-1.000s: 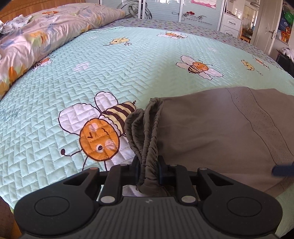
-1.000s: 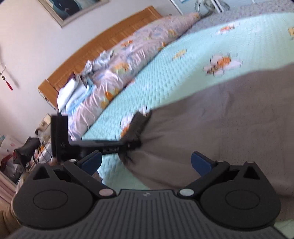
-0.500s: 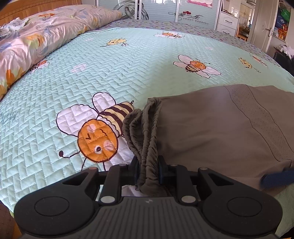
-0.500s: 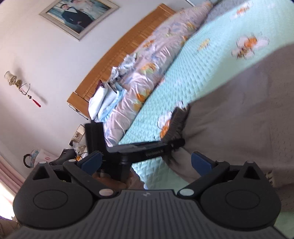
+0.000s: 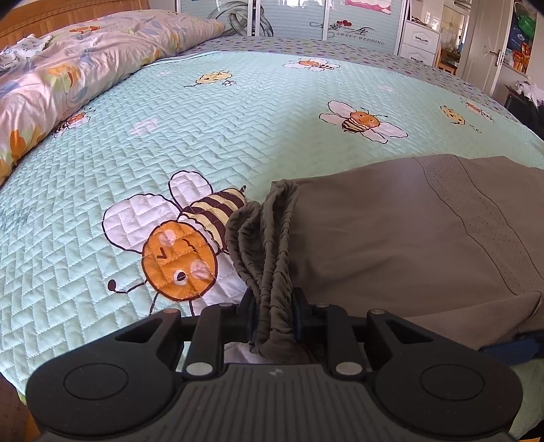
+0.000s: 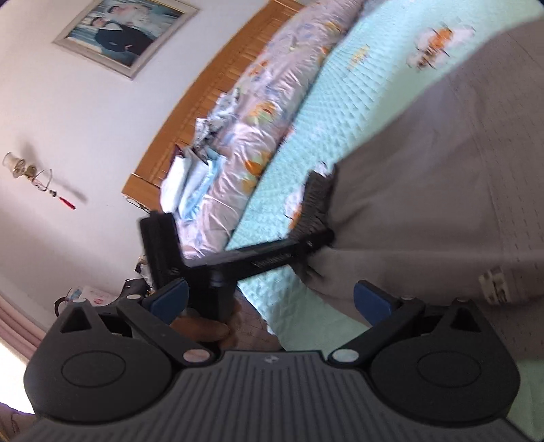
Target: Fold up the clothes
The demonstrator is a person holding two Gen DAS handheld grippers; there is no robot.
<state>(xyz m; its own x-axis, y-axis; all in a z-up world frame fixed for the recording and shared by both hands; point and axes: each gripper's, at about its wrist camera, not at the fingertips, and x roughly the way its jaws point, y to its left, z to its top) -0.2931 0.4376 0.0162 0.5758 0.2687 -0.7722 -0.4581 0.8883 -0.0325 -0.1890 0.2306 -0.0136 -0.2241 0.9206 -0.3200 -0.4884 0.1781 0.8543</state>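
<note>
Currently the left gripper [image 5: 272, 314] is clamped on the bunched elastic waistband [image 5: 263, 234] of the grey trousers [image 5: 391, 231], right at its fingertips. The trousers lie flat on the bed, spreading ahead and to the right of it. The right gripper [image 6: 270, 295] stands wide apart with nothing between its blue pads [image 6: 369, 301]; trouser fabric lies just ahead of and under its right finger. Ahead of the left gripper and to its left the mint quilt [image 5: 210, 136] with bee prints is bare, plenty of room. A rumpled floral duvet [image 5: 68, 74] runs along the far left, against a wooden headboard [image 6: 210, 88]. The quilt edge drops off just below the left gripper's left side. Beyond the bed, wardrobe doors [image 5: 306, 17] read "SWEET WEDDING". A framed photo [image 6: 125, 32] hangs above the headboard.
</note>
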